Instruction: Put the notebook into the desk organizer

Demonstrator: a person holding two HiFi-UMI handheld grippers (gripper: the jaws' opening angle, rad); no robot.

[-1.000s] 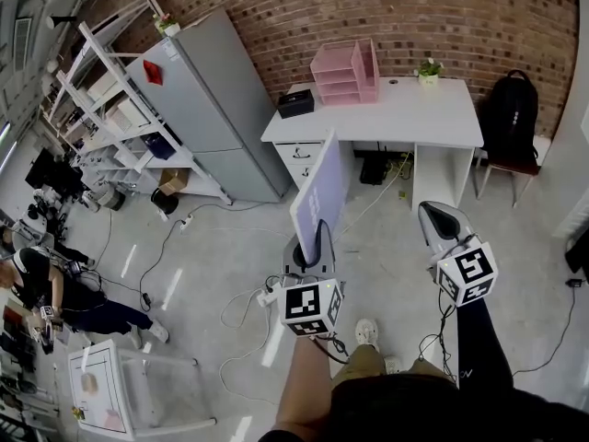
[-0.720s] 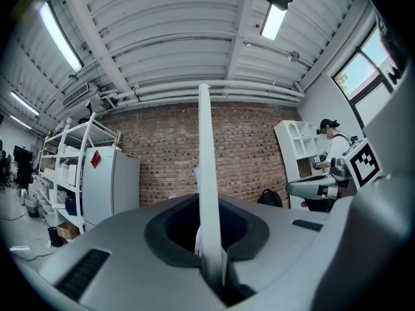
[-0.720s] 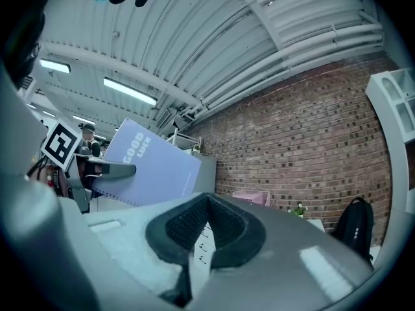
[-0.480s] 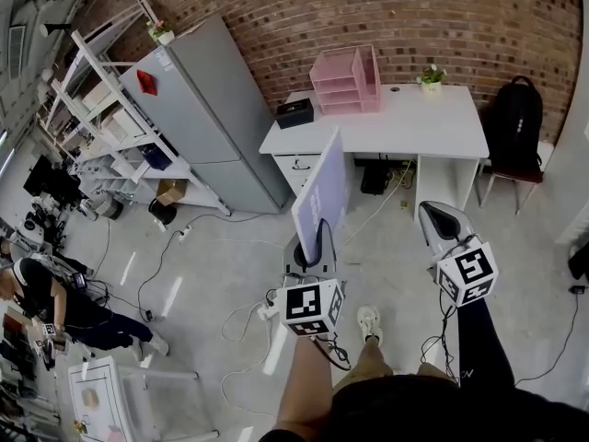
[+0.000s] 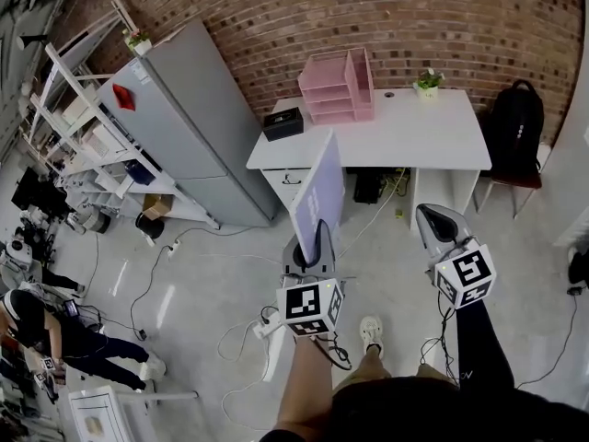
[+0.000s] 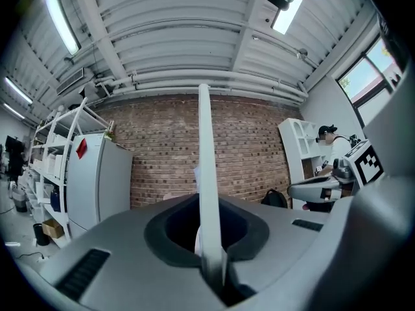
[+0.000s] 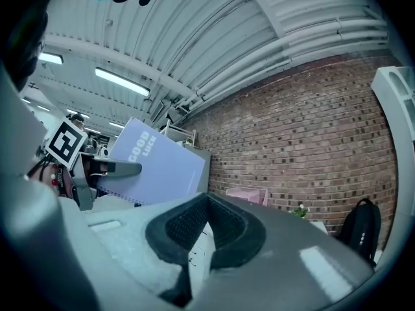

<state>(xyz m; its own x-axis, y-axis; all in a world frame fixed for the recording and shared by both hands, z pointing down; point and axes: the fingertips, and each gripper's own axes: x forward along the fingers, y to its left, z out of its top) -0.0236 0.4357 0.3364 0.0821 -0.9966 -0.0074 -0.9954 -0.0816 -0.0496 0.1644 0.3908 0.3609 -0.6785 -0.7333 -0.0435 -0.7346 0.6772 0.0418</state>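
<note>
Your left gripper (image 5: 310, 251) pinches the notebook (image 5: 318, 191) by its lower edge, holding it upright in front of the bench (image 5: 433, 141), well apart from it. The desk organizer (image 5: 337, 86) stands on the bench's back left. Your right gripper (image 5: 431, 221) is pressed together, empty.

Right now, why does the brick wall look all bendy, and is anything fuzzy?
Head view: the wide lens curves the brick wall. Left gripper view: the notebook, edge-on and very close, looks a bit soft low down, and a ceiling light glares. Right gripper view: black rounded corners, wall fairly sharp.
</note>
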